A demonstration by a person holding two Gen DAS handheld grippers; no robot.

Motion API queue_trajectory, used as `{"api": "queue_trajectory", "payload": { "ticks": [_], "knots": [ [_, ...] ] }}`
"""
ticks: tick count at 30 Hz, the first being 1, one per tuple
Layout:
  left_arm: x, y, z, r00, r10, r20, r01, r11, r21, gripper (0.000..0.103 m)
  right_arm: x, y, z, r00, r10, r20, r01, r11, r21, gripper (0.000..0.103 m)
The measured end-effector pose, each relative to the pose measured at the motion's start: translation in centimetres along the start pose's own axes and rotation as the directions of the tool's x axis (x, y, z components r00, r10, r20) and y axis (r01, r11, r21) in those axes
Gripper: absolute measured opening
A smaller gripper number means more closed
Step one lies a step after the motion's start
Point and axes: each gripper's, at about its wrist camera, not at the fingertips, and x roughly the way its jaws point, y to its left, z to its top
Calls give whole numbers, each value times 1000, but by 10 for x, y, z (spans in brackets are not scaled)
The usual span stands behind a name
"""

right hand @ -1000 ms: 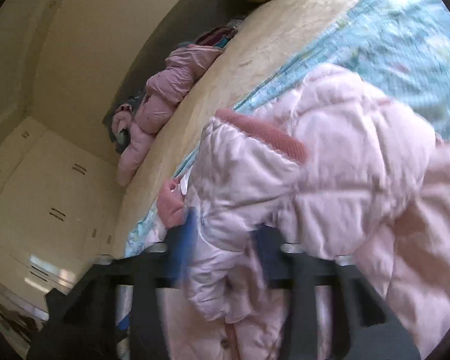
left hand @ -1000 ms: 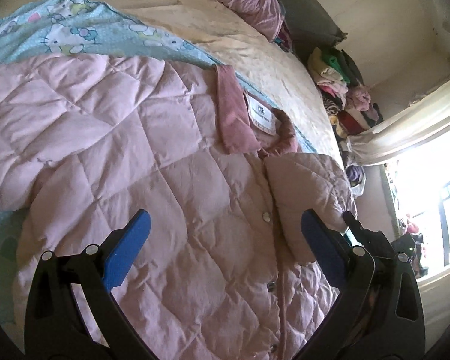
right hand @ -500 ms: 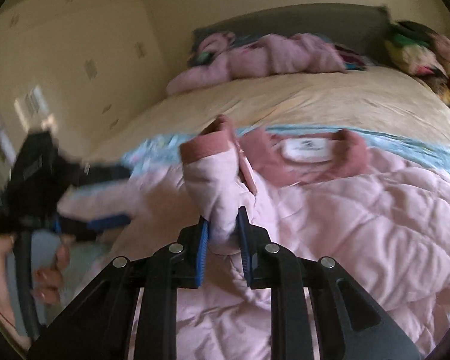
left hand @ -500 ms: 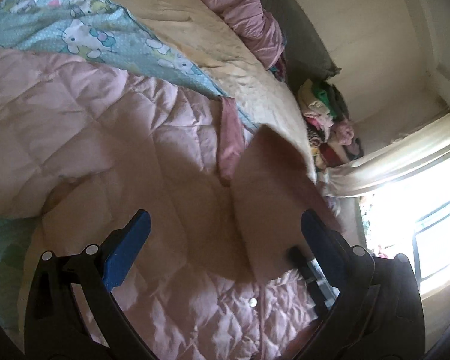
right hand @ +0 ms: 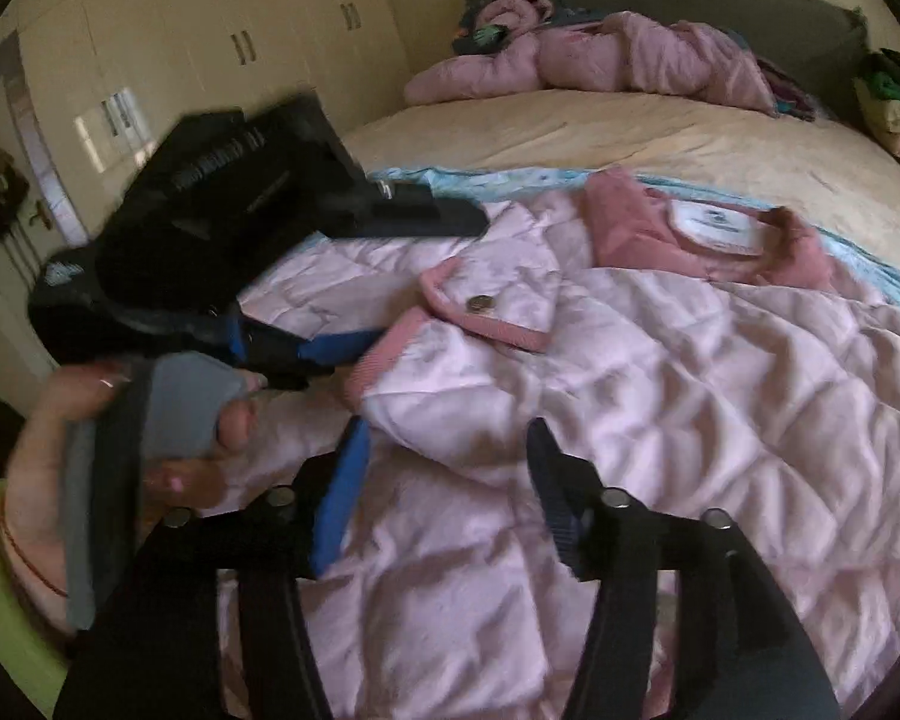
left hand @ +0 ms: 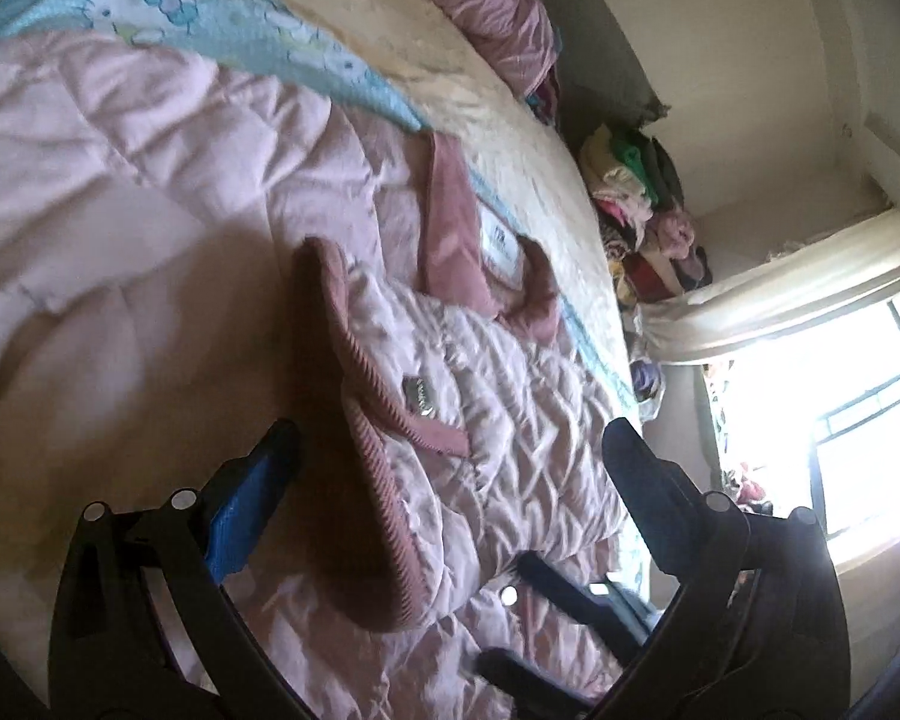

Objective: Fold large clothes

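Note:
A pink quilted jacket [right hand: 660, 372] lies spread on the bed, collar and white label [right hand: 717, 225] toward the headboard. Its sleeve [right hand: 492, 324], with a darker ribbed cuff and a snap button, lies folded across the jacket's front. My right gripper [right hand: 444, 444] is open just above the sleeve and holds nothing. My left gripper [left hand: 450, 456] is open over the same sleeve cuff [left hand: 366, 420] and holds nothing. The left gripper also shows in the right wrist view [right hand: 354, 282], hand-held at the left of the jacket.
A light-blue patterned sheet [left hand: 222, 18] lies under the jacket on the beige bedspread [right hand: 630, 132]. Another pink jacket [right hand: 600, 60] is heaped by the grey headboard. A clothes pile [left hand: 642, 198] sits beside the bed near the window. Cupboards [right hand: 210, 60] stand on the left.
My right gripper carried the sleeve across the jacket front, then opened and let it go. The sleeve now lies flat. My left gripper stayed open and shifted a little.

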Motion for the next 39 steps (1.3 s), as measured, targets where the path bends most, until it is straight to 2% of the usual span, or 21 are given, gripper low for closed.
{"api": "queue_trajectory", "payload": {
  "ticks": [1, 3, 4, 5, 8, 10, 13, 15, 17, 20, 24, 28, 29, 32, 39],
  "knots": [
    [4, -2, -2, 1000, 27, 0, -27, 1000, 16, 89, -8, -6, -3, 1000, 3, 8, -3, 1000, 23, 57],
    [9, -2, -4, 999, 52, -2, -52, 998, 39, 65, -20, -16, -7, 1000, -5, 28, 3, 998, 64, 57],
    [13, -2, -5, 999, 49, -13, -49, 998, 41, 41, -28, -22, -10, 999, -19, 36, 15, 996, 88, 57],
    [16, -2, -6, 998, 54, -19, -53, 998, 46, 25, -35, -29, -13, 998, -35, 43, 30, 993, 110, 57],
    [21, -14, -12, 988, 156, 0, -154, 976, 153, 8, -55, -48, -23, 995, -73, 62, 61, 984, 170, 57],
    [14, -31, -14, 984, 173, 44, -178, 958, 226, 5, -70, -61, -31, 992, -110, 61, 96, 976, 196, 57],
    [-7, -51, -11, 981, 144, 126, -176, 939, 296, 3, -92, -83, -37, 981, -183, 68, 164, 960, 226, 57],
    [-21, -59, -9, 969, 155, 192, -213, 917, 337, 3, -106, -102, -37, 964, -254, 82, 226, 940, 256, 57],
    [-24, -61, -3, 960, 174, 221, -245, 904, 350, 3, -113, -117, -36, 940, -330, 85, 296, 915, 275, 57],
    [-11, -45, 2, 958, 222, 181, -272, 905, 328, 3, -113, -145, -31, 916, -396, 64, 355, 875, 331, 57],
    [7, -27, 2, 943, 302, 143, -332, 891, 310, 3, -108, -172, -20, 896, -442, 34, 399, 838, 373, 57],
    [10, -21, 2, 932, 333, 141, -361, 879, 312, 5, -91, -191, -5, 900, -437, -3, 404, 831, 382, 57],
    [12, -18, 1, 930, 341, 136, -367, 877, 310, 6, -86, -196, -2, 906, -422, -13, 394, 834, 387, 57],
    [13, -8, 0, 926, 357, 119, -376, 880, 290, 9, -70, -214, 5, 913, -404, -51, 390, 829, 402, 57],
    [18, 1, -2, 926, 364, 100, -377, 885, 274, 11, -29, -250, -7, 893, -403, -199, 450, 794, 409, 57]
  ]
}}
